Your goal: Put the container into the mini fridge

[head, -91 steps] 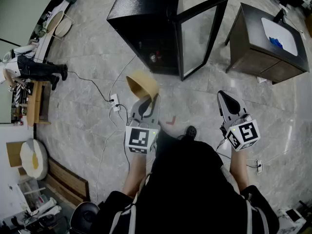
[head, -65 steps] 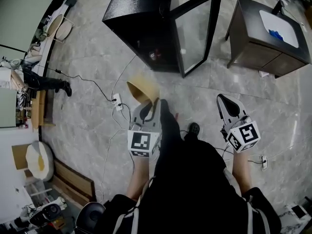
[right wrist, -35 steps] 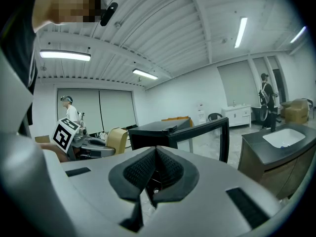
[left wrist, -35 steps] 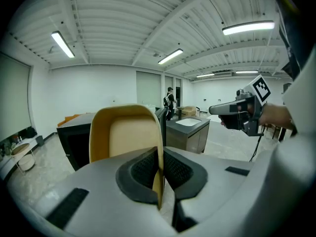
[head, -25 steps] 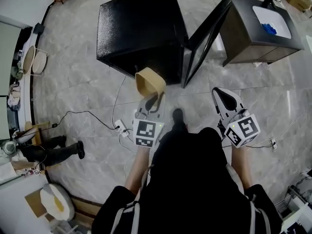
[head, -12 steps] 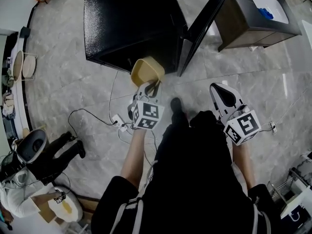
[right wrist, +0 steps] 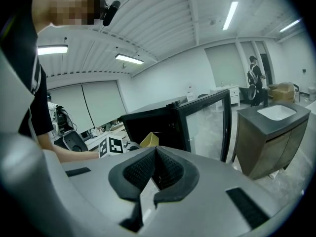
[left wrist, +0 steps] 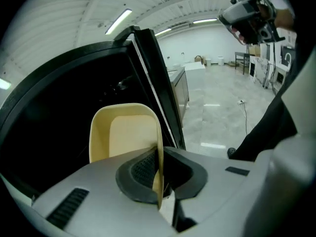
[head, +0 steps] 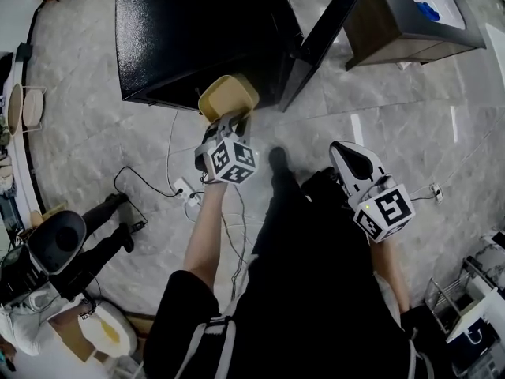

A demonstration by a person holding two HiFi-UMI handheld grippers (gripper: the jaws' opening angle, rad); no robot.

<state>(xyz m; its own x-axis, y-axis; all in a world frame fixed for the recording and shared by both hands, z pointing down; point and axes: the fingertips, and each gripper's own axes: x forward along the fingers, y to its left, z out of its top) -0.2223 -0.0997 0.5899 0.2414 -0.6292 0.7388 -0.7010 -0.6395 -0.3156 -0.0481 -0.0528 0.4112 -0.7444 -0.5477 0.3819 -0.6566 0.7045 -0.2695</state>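
Before the open mini fridge, left tool gripping rim of yellow container, right tool closed, empty.

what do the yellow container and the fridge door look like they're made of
pale yellow rectangular container: likely thin plastic, matte, with rounded moulded corners.
black mini fridge door: seemingly clear glass in a dark frame; you can see through the pane.

The floor is grey stone tiles with pale lines in them. A thin cord runs over it to a white plug strip. A dark cabinet stands at one side, with a white sink on top. The walls are white. Long lights shine on the ribbed white ceiling — bright and even.
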